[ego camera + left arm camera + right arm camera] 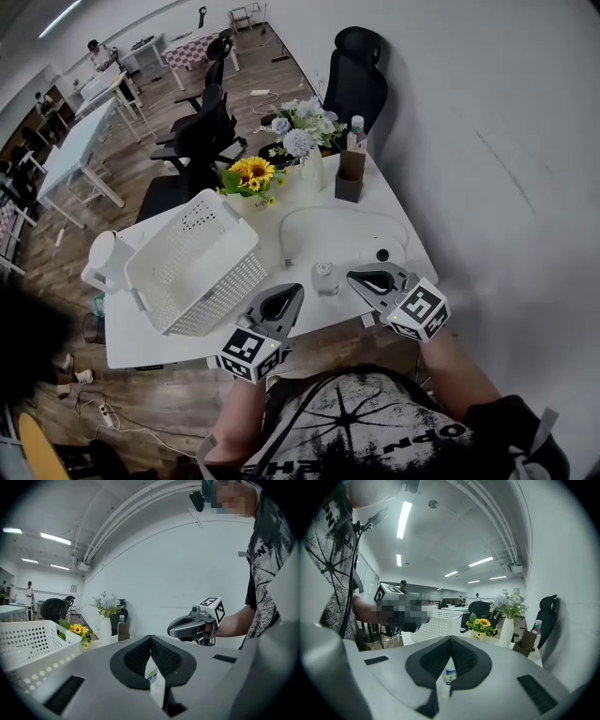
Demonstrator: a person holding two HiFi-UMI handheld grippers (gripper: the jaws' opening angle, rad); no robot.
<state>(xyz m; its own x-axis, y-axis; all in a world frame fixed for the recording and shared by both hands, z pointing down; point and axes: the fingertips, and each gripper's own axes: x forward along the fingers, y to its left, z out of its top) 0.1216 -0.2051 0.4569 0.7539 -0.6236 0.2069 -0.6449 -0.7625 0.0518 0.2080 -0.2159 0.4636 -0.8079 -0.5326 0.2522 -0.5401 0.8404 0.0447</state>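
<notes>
Your left gripper and right gripper both have their jaws closed on nothing. The small bottle stands upright on the table between their tips, just beside each and about equally near.

Two claws, two bottles, one white basket, two bouquets, one jug

Bare table around small bottle; basket crowds left, cable behind.
</notes>
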